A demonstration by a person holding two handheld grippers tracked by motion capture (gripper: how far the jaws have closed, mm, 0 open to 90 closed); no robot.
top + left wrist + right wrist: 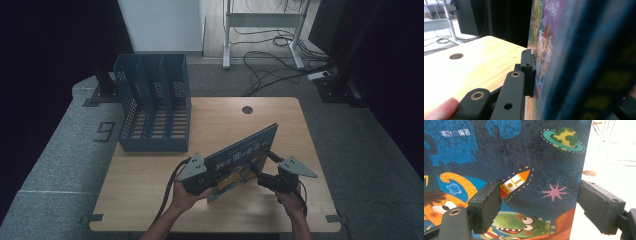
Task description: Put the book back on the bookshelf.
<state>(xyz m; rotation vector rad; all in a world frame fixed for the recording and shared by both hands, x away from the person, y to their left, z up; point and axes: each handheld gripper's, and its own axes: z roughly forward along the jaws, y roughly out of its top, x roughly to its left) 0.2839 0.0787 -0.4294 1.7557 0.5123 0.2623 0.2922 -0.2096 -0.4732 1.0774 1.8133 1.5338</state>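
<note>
Nearest the person, at about six o'clock on the wooden table [150,190], two hands come in from the bottom edge, each with a gripper. The left gripper [199,181] sits at roughly seven o'clock of the table's middle, and its fingers [527,72] are clamped tight on the near left edge of a picture book [242,162]; in the left gripper view one black finger lies flat against the colourful cover. The book stands on edge, tilted, its cover of dark blue with cartoon figures facing the person, running from near the left gripper up toward one o'clock. The right gripper [274,181] is at about five o'clock, just beside the book's lower right part; its fingers [486,205] stand wide apart, one in front of the cover by a small rocket drawing, the other past the book's right edge, neither pressing on it. Farther off, at about ten to eleven o'clock, a blue file rack [152,102] with upright dividers stands at the table's far left corner. At twelve o'clock a round cable hole [247,110] sits near the far edge of the table.
</note>
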